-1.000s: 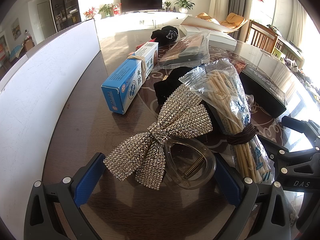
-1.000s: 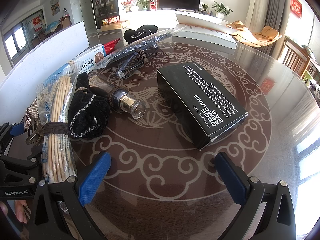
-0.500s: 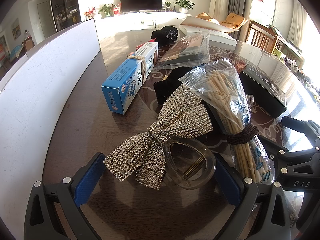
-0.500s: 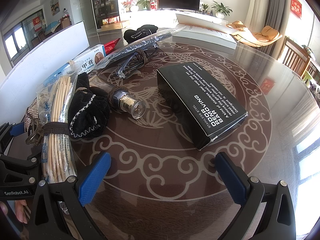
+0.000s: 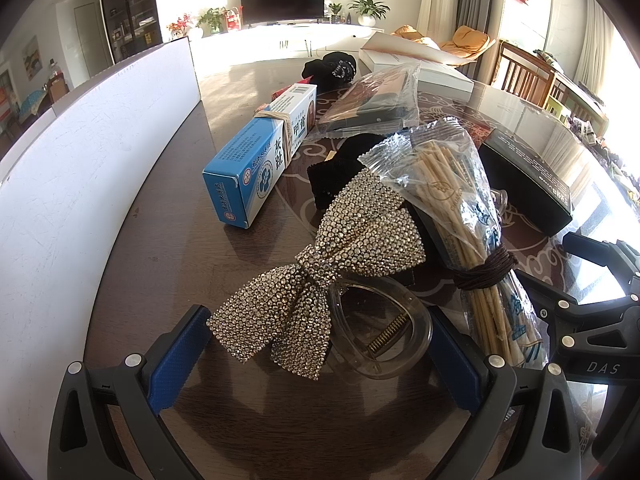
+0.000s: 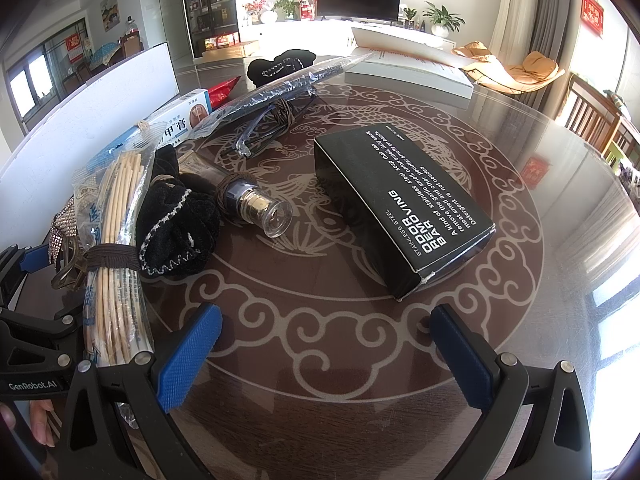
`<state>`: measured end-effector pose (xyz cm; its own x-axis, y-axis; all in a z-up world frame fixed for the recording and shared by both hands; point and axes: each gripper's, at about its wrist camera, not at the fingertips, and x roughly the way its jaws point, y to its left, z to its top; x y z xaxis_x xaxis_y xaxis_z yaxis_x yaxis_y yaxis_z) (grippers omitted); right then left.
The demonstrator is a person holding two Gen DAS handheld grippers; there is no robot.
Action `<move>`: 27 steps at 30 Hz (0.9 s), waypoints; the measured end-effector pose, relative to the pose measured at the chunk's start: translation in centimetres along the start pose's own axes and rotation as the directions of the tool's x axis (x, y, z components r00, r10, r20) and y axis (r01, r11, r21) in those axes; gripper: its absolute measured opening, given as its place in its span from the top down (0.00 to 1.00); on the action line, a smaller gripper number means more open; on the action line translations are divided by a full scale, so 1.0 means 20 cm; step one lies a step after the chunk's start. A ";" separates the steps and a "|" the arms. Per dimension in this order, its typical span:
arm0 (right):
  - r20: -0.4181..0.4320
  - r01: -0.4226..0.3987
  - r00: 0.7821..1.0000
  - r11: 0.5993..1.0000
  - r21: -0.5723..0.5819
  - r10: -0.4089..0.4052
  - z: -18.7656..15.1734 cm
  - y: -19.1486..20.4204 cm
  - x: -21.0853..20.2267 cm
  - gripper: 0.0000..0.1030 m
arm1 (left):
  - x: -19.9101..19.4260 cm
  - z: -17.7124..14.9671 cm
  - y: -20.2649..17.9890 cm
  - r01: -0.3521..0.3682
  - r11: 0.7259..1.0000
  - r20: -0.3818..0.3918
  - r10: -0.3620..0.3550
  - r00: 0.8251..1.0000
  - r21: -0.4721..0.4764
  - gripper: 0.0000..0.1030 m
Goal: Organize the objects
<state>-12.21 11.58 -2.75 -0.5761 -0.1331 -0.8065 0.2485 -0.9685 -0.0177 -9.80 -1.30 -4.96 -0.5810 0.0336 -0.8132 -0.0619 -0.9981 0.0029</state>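
Both tongs are hovering spread wide, holding nothing. The left tongs [image 5: 316, 354] are framing the rhinestone bow clip [image 5: 320, 276] lying on the surface [image 6: 340, 340]; the right tongs [image 6: 326, 350] are facing bare glass. Next, I'd guess, is closing on the clip.

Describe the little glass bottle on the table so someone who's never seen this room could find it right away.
Start at the big black box lying on the round patterned table. Just left of it, beside a black velvet scrunchie, lies the small bottle on its side. It is the only clear glass item, with a brown cord wound around its neck.
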 end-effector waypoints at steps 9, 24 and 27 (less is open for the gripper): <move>0.000 0.000 1.000 1.000 0.000 0.000 0.00 0.00 0.00 0.00 | 0.00 0.00 0.00 -0.001 1.000 0.000 0.001 1.000 -0.001 0.00; 0.000 0.000 1.000 1.000 0.000 0.000 0.00 0.00 0.00 0.00 | 0.00 0.00 0.00 -0.001 1.000 0.000 0.001 1.000 -0.003 0.00; 0.000 0.000 1.000 1.000 0.000 0.000 0.00 0.00 0.00 0.00 | 0.00 0.00 0.00 -0.001 1.000 0.000 0.001 1.000 -0.003 0.00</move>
<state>-12.18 11.59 -2.73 -0.5759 -0.1330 -0.8066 0.2483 -0.9685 -0.0176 -9.80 -1.31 -4.98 -0.5809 0.0322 -0.8133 -0.0588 -0.9983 0.0025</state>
